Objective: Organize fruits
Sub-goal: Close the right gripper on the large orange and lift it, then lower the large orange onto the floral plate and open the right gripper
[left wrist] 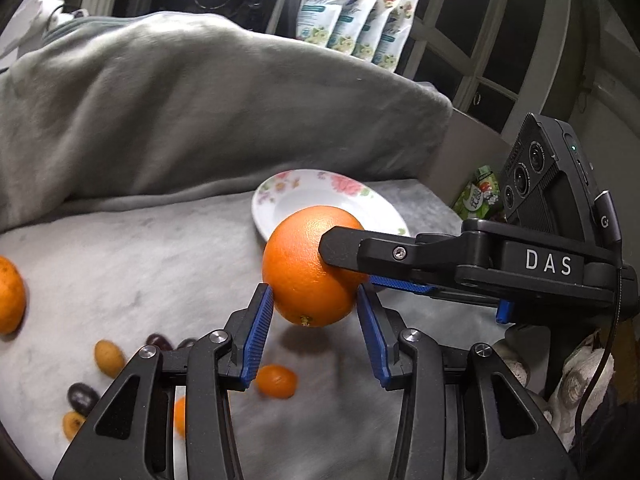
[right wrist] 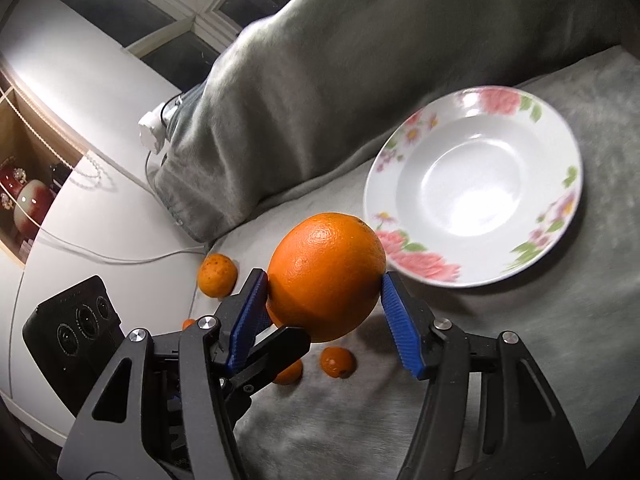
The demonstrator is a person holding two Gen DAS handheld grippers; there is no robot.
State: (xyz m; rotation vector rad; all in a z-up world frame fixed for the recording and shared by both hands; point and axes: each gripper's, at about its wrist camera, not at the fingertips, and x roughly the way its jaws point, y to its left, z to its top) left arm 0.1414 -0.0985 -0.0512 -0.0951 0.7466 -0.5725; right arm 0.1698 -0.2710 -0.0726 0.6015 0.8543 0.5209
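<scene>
A large orange [left wrist: 314, 266] hangs in the air above the grey cloth, held between both grippers at once. My left gripper [left wrist: 316, 300] has its blue pads against the orange's lower sides. My right gripper [right wrist: 324, 284] grips the same orange [right wrist: 326, 276], and one of its fingers [left wrist: 360, 254] crosses from the right in the left wrist view. A white floral plate [right wrist: 474, 184] lies empty just beyond the orange and also shows in the left wrist view [left wrist: 320, 196].
Loose on the cloth: a mandarin [left wrist: 10, 296], kumquats [left wrist: 276, 380], dark grapes [left wrist: 80, 398], and another mandarin [right wrist: 218, 274]. A bunched grey blanket [left wrist: 200, 112] rises behind. Pouches [left wrist: 356, 16] stand at the back. A white table edge with a cable [right wrist: 100, 256] lies left.
</scene>
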